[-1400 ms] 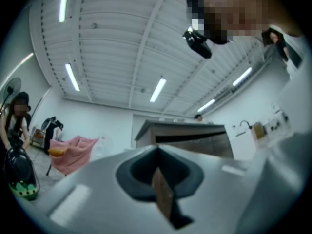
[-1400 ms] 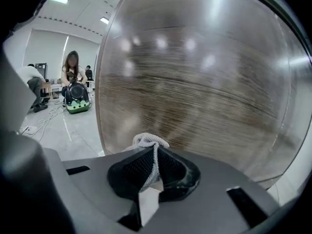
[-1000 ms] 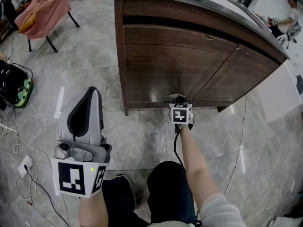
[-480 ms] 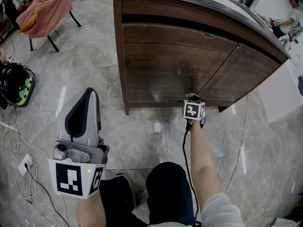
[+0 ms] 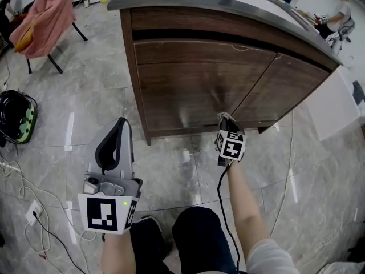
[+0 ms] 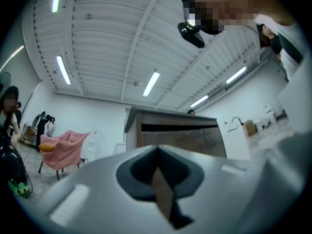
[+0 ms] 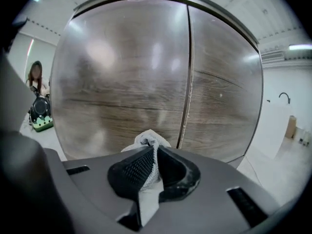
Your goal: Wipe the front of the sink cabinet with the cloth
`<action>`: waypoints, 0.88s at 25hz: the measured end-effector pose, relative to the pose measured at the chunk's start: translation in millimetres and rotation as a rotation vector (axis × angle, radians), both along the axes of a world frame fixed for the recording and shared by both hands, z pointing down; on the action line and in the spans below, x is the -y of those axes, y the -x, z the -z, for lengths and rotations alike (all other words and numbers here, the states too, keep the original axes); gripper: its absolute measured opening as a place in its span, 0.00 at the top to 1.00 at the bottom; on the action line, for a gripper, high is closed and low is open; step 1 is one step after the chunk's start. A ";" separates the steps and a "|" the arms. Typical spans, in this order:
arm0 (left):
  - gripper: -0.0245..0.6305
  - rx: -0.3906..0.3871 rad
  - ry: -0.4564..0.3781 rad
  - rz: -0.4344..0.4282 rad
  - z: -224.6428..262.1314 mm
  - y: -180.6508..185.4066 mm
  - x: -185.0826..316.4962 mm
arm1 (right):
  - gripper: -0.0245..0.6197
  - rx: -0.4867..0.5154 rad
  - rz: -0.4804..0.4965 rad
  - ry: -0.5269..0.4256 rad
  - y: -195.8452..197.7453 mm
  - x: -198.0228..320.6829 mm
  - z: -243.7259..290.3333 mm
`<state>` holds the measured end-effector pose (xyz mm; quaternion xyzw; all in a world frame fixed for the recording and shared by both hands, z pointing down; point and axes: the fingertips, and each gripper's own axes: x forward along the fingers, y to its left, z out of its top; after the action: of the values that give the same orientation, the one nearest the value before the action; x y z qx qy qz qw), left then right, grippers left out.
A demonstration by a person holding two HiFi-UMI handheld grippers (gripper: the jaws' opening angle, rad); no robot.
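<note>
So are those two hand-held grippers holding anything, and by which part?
The right hand-held gripper pinches the cloth by a bunched fold. The left hand-held gripper is shut, empty.

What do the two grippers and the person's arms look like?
The left gripper and the right gripper are grey, dark inside the jaws, each bearing a cube with black-and-white square markers. A black cable runs along the right arm, with a pale sleeve.

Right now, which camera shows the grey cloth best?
The right gripper view: the grey knitted cloth sits close up, pinched in the right claw before the brown wooden cabinet doors. The head view shows only a small grey scrap at that claw's tip; the left gripper view shows none.
</note>
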<state>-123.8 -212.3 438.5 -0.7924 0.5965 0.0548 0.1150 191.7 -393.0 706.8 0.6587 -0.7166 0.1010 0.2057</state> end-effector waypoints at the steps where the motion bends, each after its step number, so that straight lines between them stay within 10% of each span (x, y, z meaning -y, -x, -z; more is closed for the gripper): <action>1: 0.96 -0.007 0.015 -0.009 -4.5 -1.7 5.3 | 0.92 0.031 0.001 -0.015 2.5 -6.5 6.7; 8: 0.96 -0.066 0.091 -0.090 -15.8 -14.9 34.2 | 0.92 0.227 0.011 -0.108 19.2 -54.2 79.0; 22: 0.96 0.005 0.224 -0.179 97.6 -39.4 11.0 | 0.91 0.156 0.134 -0.159 49.4 -139.9 290.0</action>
<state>-84.4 -223.3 340.9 -0.8505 0.5255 -0.0041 0.0218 142.3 -253.1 416.8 0.6139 -0.7785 0.0807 0.1026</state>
